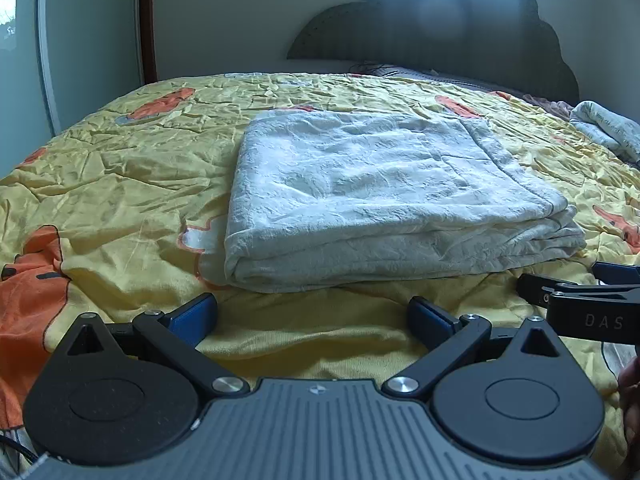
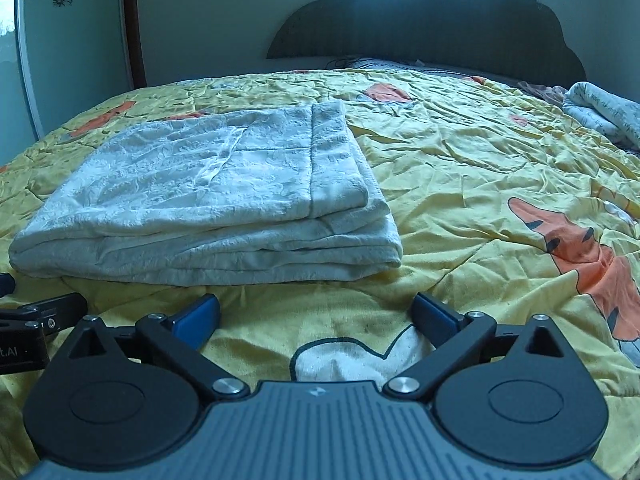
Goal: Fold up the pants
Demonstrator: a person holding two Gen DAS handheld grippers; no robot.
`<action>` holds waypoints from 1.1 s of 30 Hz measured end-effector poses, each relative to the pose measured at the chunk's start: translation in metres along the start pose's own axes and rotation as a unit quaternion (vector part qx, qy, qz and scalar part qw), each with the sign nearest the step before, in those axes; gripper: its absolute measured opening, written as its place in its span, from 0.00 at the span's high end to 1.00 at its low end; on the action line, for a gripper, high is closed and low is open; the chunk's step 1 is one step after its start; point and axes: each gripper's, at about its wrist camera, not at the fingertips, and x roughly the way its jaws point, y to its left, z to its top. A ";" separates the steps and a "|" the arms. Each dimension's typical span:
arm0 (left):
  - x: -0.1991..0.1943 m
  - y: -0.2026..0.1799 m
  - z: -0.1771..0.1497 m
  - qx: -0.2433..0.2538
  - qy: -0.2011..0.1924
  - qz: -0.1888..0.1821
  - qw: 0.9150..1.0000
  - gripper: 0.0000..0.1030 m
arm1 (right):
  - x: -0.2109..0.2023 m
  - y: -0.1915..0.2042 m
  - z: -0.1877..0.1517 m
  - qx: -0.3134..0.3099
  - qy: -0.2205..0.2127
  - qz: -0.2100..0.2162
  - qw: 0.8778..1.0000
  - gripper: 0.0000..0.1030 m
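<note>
Yellow bedspread (image 1: 120,184) (orange prints), dark headboard (image 1: 440,28).

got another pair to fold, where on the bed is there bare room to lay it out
Bare yellow quilt lies right of the folded white pants, up to the rolled printed cloth by the headboard. More lies left of the pants. The near strip is crowded: the open left gripper and right gripper sit there.

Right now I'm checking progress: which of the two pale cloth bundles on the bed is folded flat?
The white pants just ahead of both grippers, a flat layered rectangle. The printed cloth near the headboard lies loosely rolled.
</note>
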 end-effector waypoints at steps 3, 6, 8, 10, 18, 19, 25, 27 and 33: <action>0.001 -0.001 0.001 0.003 0.002 0.005 1.000 0.00 | 0.000 0.000 0.000 0.000 0.000 0.000 1.000 0.00; 0.002 -0.002 0.002 0.002 0.004 0.007 1.000 0.00 | 0.000 0.000 0.000 0.000 0.000 0.000 1.000 0.00; 0.003 -0.002 0.003 0.000 0.007 0.010 1.000 0.00 | 0.000 0.000 0.000 0.000 0.000 0.001 1.000 0.00; 0.003 -0.003 0.004 -0.003 0.009 0.013 1.000 0.00 | 0.000 0.000 0.000 0.000 0.000 0.000 1.000 0.00; 0.003 0.000 0.004 -0.020 0.000 0.013 1.000 0.00 | 0.000 0.000 0.000 0.000 0.000 0.000 1.000 0.00; 0.003 0.000 0.003 -0.022 -0.001 0.012 1.000 0.00 | 0.000 0.000 0.000 0.001 0.000 0.000 1.000 0.00; 0.004 -0.002 0.004 -0.012 0.001 0.018 1.000 0.00 | 0.000 0.000 0.000 0.001 0.000 0.000 1.000 0.00; 0.004 -0.001 0.003 -0.013 -0.001 0.016 1.000 0.00 | 0.000 0.000 0.000 0.001 0.000 0.000 1.000 0.00; 0.003 -0.002 0.003 -0.014 -0.002 0.015 1.000 0.00 | -0.001 0.000 0.000 0.001 0.000 0.000 1.000 0.00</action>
